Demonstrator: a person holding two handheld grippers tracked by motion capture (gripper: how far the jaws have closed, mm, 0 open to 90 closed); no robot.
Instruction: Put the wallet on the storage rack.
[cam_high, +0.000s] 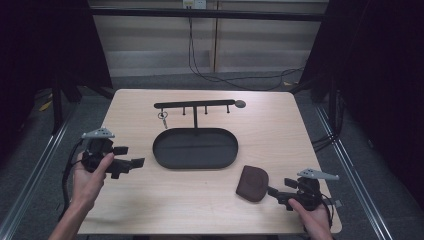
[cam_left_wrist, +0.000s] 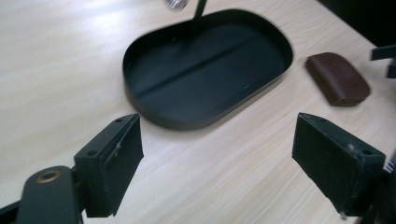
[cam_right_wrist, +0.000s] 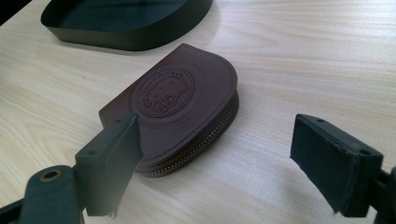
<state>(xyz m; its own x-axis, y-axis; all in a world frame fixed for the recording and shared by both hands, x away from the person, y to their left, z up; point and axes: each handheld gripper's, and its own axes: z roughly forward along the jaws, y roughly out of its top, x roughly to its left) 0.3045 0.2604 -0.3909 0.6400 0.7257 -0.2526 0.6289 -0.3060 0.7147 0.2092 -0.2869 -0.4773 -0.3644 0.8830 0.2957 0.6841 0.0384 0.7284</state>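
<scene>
Keys (cam_high: 163, 116) are already hanging on the rack (cam_high: 195, 105), and we are holding both tools spread and empty, right tool (cam_right_wrist: 215, 158) nearing the pouch (cam_right_wrist: 180, 105) lying on the worktop (cam_high: 150, 205) beside the tray (cam_high: 195, 148), left tool (cam_high: 131, 156) idling.

We found one marking: a round embossed emblem on the top face of the brown leather pouch (cam_right_wrist: 177, 112), with a ring of lettering around a small figure. We could not read its letters; nothing else bore text.
</scene>
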